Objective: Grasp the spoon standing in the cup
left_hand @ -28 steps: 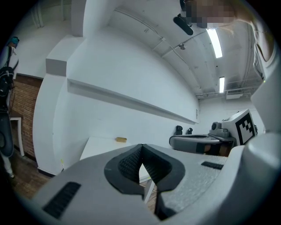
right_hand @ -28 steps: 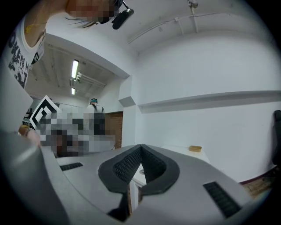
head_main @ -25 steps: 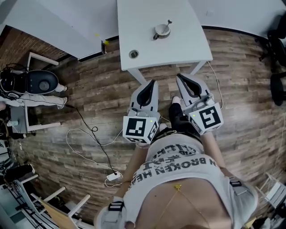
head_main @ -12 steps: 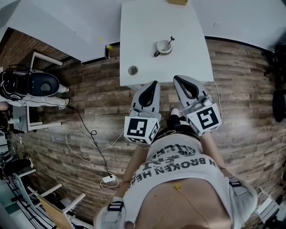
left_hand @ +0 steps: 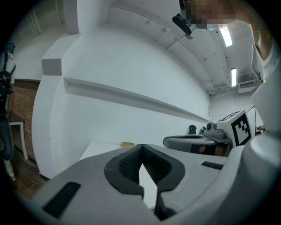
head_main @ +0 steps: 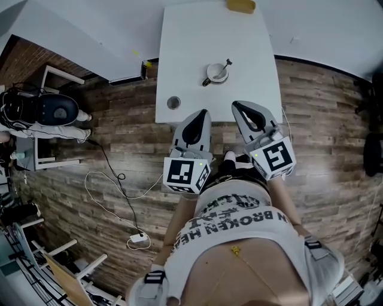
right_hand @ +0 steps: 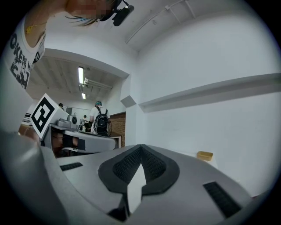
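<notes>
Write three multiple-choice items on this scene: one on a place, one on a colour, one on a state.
1. Where does the cup with the spoon stand? A. on the wooden floor B. on the white table C. on a shelf
2. What colour is the small object at the table's far edge? A. red B. blue C. yellow
3. How are the right gripper's jaws? A. shut, empty B. wide open C. shut on the spoon
Key: 1 B, it sits on the tabletop; 2 C, it looks yellow; 3 A, the pads meet with nothing between.
</notes>
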`<move>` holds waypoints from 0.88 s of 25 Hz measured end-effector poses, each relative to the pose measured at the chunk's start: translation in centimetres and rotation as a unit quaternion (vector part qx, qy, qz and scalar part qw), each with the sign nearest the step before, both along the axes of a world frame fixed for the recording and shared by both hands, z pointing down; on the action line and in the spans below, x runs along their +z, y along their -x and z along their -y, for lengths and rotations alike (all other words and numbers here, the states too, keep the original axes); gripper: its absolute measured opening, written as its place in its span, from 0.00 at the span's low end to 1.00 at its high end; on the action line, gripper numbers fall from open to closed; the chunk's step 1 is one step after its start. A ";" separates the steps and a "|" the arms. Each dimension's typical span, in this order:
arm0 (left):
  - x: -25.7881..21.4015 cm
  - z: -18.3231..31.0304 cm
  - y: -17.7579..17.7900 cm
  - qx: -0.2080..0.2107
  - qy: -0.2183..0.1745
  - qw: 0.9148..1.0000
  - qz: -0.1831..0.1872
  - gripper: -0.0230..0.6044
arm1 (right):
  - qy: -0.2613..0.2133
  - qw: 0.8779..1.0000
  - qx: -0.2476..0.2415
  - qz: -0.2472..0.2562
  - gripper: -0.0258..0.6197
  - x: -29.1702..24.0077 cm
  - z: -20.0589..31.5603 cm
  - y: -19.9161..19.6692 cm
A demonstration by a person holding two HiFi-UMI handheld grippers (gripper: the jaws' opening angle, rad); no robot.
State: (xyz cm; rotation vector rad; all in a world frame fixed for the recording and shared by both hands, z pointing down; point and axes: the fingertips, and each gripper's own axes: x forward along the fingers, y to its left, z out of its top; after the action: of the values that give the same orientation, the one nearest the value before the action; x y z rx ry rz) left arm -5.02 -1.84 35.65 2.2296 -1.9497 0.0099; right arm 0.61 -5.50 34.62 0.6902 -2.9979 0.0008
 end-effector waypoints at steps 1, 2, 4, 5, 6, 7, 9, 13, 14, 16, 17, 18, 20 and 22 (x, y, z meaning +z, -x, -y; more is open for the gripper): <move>0.2 0.2 0.0 -0.005 0.003 1.000 0.000 0.03 | 0.002 1.000 -0.004 0.002 0.05 0.1 0.2 0.1; 0.4 0.3 0.1 -0.008 0.006 1.000 0.000 0.03 | 0.004 1.000 -0.009 0.002 0.05 0.2 0.3 0.2; 0.7 0.3 0.3 -0.012 0.010 1.000 -0.001 0.03 | 0.004 1.000 -0.016 -0.001 0.05 0.6 0.4 0.7; 0.8 0.4 0.6 -0.013 0.011 1.000 -0.001 0.03 | 0.004 1.000 -0.019 -0.001 0.05 0.6 0.5 1.0; 0.9 0.5 0.8 -0.014 0.011 1.000 -0.002 0.03 | 0.005 1.000 -0.020 -0.001 0.05 0.6 0.5 1.4; 0.9 0.6 1.0 -0.013 0.012 1.000 -0.003 0.03 | 0.006 1.000 -0.020 -0.001 0.05 0.6 0.6 1.6; 1.1 1.0 1.3 -0.009 0.014 1.000 -0.005 0.03 | 0.008 1.000 -0.014 0.000 0.05 0.7 1.0 1.8; 1.7 2.6 1.8 0.017 0.021 1.000 -0.005 0.03 | 0.012 1.000 0.017 0.001 0.05 1.0 2.2 1.8; 1.8 3.3 1.9 0.026 0.020 0.999 -0.007 0.03 | 0.011 1.000 0.027 0.000 0.05 1.0 2.8 1.9; 1.8 4.9 2.3 0.046 0.015 0.999 -0.012 0.03 | 0.008 0.999 0.048 -0.002 0.05 1.1 4.0 2.0; 1.8 5.7 2.4 0.057 0.013 0.998 -0.013 0.03 | 0.008 0.998 0.059 -0.002 0.05 1.1 4.7 2.2; 1.7 6.6 2.6 0.068 0.011 0.998 -0.013 0.03 | 0.010 0.998 0.069 -0.001 0.05 1.0 5.4 2.5; 1.4 8.3 3.3 0.090 0.010 0.996 -0.012 0.03 | 0.012 0.996 0.084 0.000 0.05 0.7 6.7 3.4; 1.2 10.1 4.3 0.109 0.009 0.994 -0.014 0.03 | 0.007 0.996 0.094 -0.003 0.05 0.3 8.1 4.7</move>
State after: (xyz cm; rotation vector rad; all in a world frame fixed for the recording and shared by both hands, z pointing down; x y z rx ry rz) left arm -9.34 -11.90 36.87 2.4053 -1.6772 0.0251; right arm -4.10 -13.57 34.94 0.9656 -2.9119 0.0299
